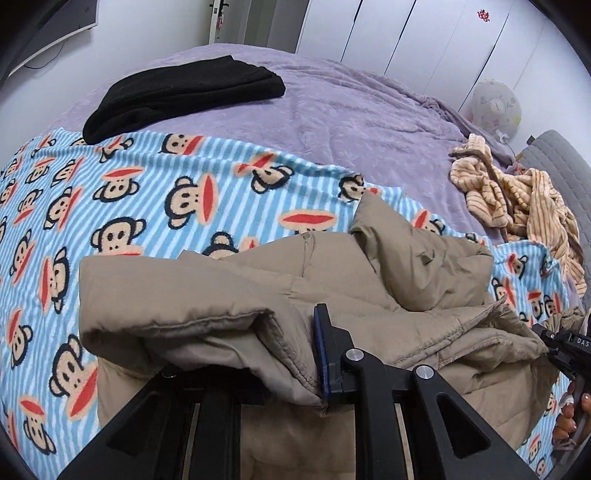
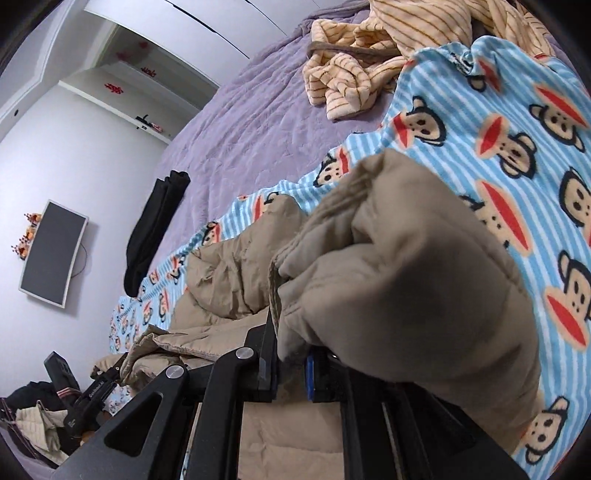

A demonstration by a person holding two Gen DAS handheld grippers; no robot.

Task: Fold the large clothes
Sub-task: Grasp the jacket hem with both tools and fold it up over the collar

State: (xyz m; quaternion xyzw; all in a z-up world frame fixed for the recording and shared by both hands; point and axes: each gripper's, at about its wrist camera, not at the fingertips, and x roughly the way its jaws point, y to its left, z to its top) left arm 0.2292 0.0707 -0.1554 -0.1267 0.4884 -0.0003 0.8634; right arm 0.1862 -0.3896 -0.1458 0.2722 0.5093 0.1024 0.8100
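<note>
A tan puffy jacket (image 1: 332,280) lies crumpled on a blue striped monkey-print blanket (image 1: 147,192) on the bed. My left gripper (image 1: 310,354) is shut on a folded edge of the jacket; only its right finger (image 1: 327,350) shows, the fabric hides the other. My right gripper (image 2: 290,363) is shut on another bunched part of the jacket (image 2: 406,288), lifted a little above the blanket (image 2: 517,155). The right gripper also shows at the right edge of the left wrist view (image 1: 561,347), and the left gripper at the lower left of the right wrist view (image 2: 96,391).
A folded black garment (image 1: 184,92) lies on the purple bedspread (image 1: 351,110) at the back. A crumpled cream striped garment (image 1: 517,195) lies at the right. White wardrobe doors (image 1: 424,33) stand behind the bed. A wall screen (image 2: 53,254) hangs to the left.
</note>
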